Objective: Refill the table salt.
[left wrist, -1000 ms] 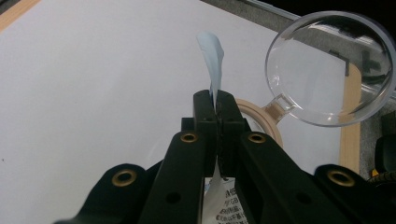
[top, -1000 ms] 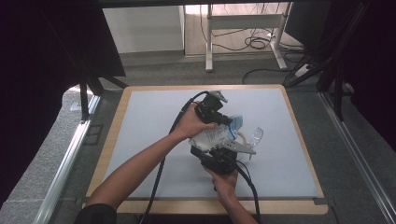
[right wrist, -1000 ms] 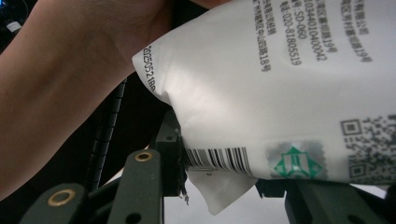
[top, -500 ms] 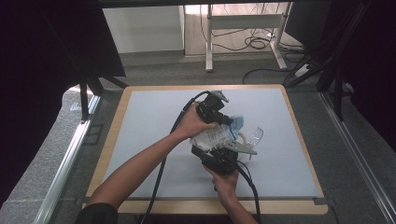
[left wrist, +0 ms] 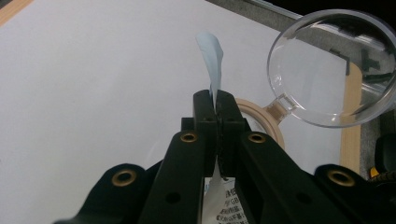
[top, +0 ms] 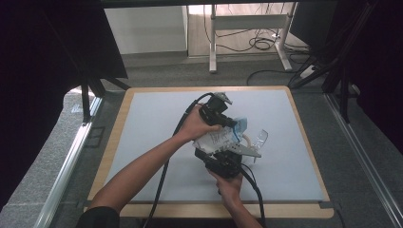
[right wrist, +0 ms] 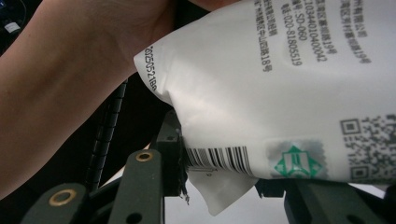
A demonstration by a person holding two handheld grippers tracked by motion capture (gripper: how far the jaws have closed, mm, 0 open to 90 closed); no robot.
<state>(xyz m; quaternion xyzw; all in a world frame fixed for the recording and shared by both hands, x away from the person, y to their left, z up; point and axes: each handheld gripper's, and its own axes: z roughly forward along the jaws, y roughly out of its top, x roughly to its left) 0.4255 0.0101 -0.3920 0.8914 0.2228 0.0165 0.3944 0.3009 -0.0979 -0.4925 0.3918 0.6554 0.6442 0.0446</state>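
Above the wide pale-grey table mat (top: 142, 142), the white printed plastic pouch (top: 216, 138) lies lengthwise between both grippers (blue torn end pointing away), right gripper (top: 223, 153) part-open clasping its body from below, left gripper (top: 225, 119) pinching its top edge tight.

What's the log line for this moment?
left tool: shut on packet edge | right tool: grips packet bottom | magnifier: on table

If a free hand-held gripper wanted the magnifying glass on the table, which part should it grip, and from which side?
Probably the handle stub of the magnifying glass, where it joins the lens rim, coming from above with the jaws across it. The lens is a wide, smooth, clear disc that looks too broad and slippery to pinch, and the narrow stub fits between the jaws. A tape roll lies close, so approach carefully.
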